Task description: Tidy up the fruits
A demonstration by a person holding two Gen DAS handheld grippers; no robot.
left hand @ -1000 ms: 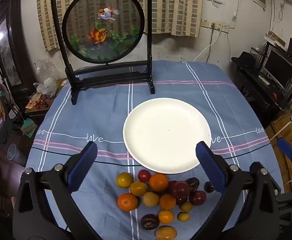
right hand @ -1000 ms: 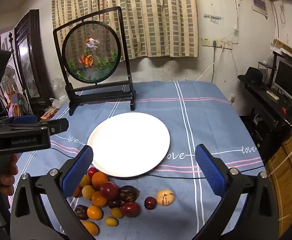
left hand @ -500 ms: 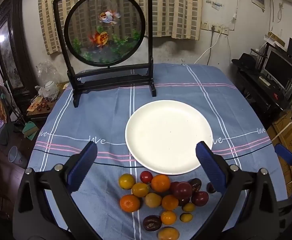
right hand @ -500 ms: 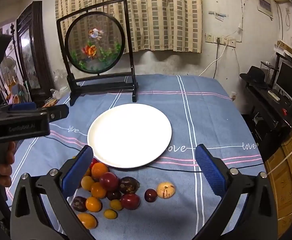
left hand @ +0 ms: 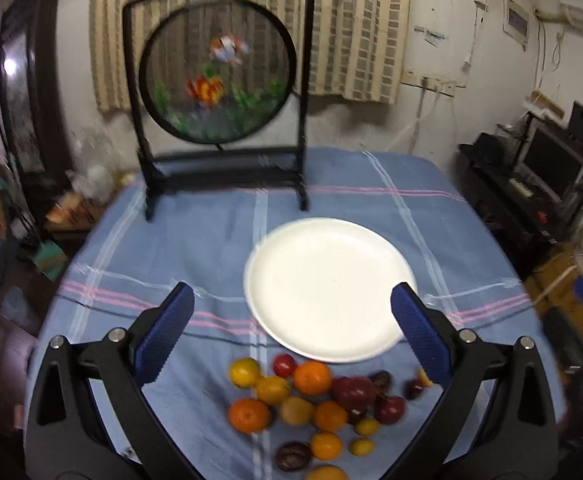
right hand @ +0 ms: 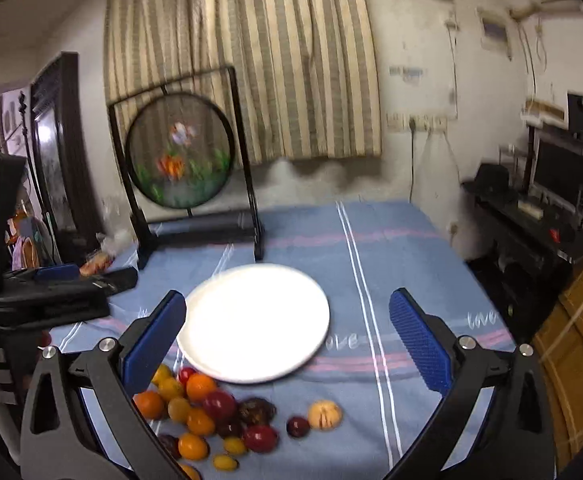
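Standing behind the white plate — a goldfish screen; fruits nearest, both grippers spread wide

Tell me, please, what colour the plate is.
Plain white plate; clearest in the left wrist view.

A white, stained wall runs behind the table, which wears a blue cloth with white and pink stripes, and a beige striped curtain hangs down the wall's middle. On the far side of the table stands a black frame holding a round screen with painted fish, and to the left a dark cabinet catches a bright glint of light. On the right a black desk carries a monitor and a hat, with sockets and hanging cables on the wall nearby.
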